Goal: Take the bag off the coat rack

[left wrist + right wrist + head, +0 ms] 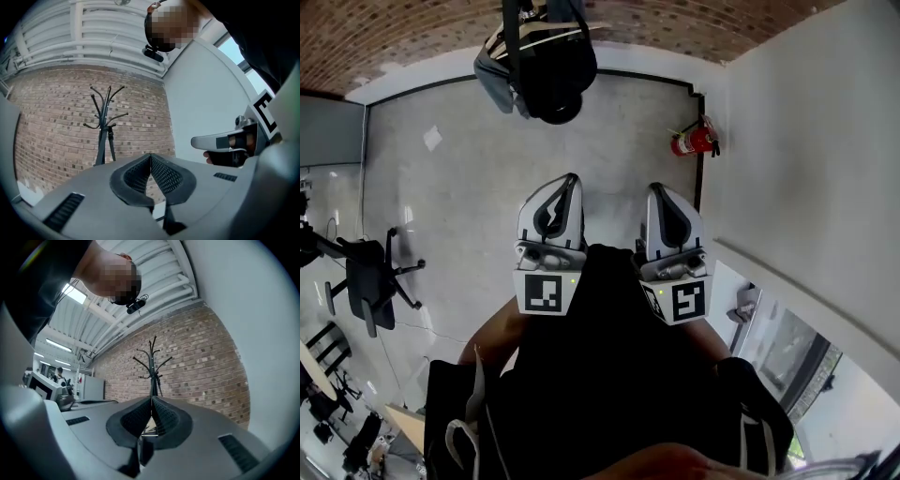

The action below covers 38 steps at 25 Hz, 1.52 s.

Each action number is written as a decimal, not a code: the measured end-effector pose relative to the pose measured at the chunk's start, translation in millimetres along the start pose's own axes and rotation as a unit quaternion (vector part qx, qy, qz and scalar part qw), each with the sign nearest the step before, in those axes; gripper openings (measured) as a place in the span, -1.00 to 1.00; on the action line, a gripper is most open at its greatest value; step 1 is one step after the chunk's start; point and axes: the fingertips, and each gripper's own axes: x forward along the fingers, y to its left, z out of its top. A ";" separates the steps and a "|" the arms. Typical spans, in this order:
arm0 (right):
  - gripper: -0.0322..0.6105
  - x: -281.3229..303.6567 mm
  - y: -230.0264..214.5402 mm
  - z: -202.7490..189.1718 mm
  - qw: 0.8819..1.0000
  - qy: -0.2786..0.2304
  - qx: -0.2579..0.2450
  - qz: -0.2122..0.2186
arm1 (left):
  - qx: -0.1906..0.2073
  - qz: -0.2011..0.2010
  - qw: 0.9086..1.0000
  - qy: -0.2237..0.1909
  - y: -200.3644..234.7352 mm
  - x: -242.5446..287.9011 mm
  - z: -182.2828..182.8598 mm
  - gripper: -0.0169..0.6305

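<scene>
Head view shows the left gripper [570,180] and the right gripper [656,189] side by side, close to the person's body, both pointing toward the bag [548,70]. The bag is black and hangs at the top of this view, well apart from both grippers. Left gripper view shows its jaws pressed together with nothing between them, and the right gripper view shows the same. Ahead of them the rack [104,119] stands before a brick wall [56,117]. A red extinguisher [694,141] sits by the white wall.
</scene>
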 end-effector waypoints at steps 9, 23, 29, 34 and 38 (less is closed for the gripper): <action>-0.84 121.8 34.9 -1.2 0.998 0.007 0.014 0.063 | -0.036 0.018 0.999 0.008 92.2 43.3 -7.0 -0.89; -0.84 192.0 22.1 -0.9 0.994 0.011 0.039 0.102 | -0.079 0.039 0.996 0.032 132.9 90.9 -12.7 -0.89; -0.83 210.8 11.4 0.1 0.994 0.010 0.042 0.103 | -0.074 0.063 0.995 0.024 154.3 99.6 -9.6 -0.89; -0.83 226.9 2.6 -11.9 0.994 0.021 0.039 0.101 | -0.088 0.052 0.995 0.016 164.8 118.2 -12.4 -0.89; -0.83 247.2 -2.3 -11.0 0.994 0.022 0.036 0.099 | -0.099 0.037 0.994 0.007 174.6 134.9 -7.9 -0.88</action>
